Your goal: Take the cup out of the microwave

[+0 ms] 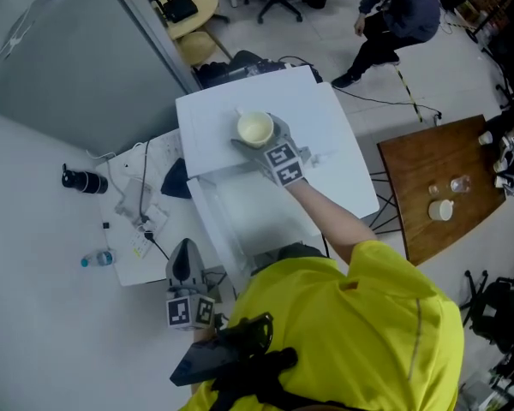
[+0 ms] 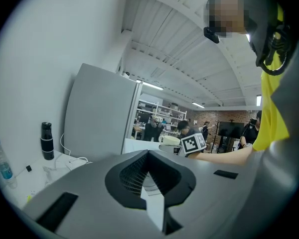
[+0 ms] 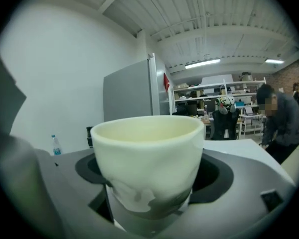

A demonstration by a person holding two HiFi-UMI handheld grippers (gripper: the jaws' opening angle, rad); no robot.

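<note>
A cream cup (image 1: 255, 129) is over the top of the white microwave (image 1: 325, 144), toward its back left. My right gripper (image 1: 254, 137) is shut on the cup, its jaws round the cup's sides and its marker cube toward me. The right gripper view is filled by the cup (image 3: 149, 158), upright and empty between the grey jaws. My left gripper (image 1: 186, 262) hangs low at the front left, beside the table's edge, shut with nothing in it. The left gripper view shows its jaws (image 2: 149, 183) together, and the cup (image 2: 170, 140) far ahead.
A side table (image 1: 128, 264) left of the microwave carries a black flask (image 1: 84, 181), a small water bottle (image 1: 97, 259) and tangled cables (image 1: 137, 199). A grey panel (image 1: 77, 58) stands behind. A brown table (image 1: 437, 187) with a cup is at right. A person (image 1: 394, 15) sits beyond.
</note>
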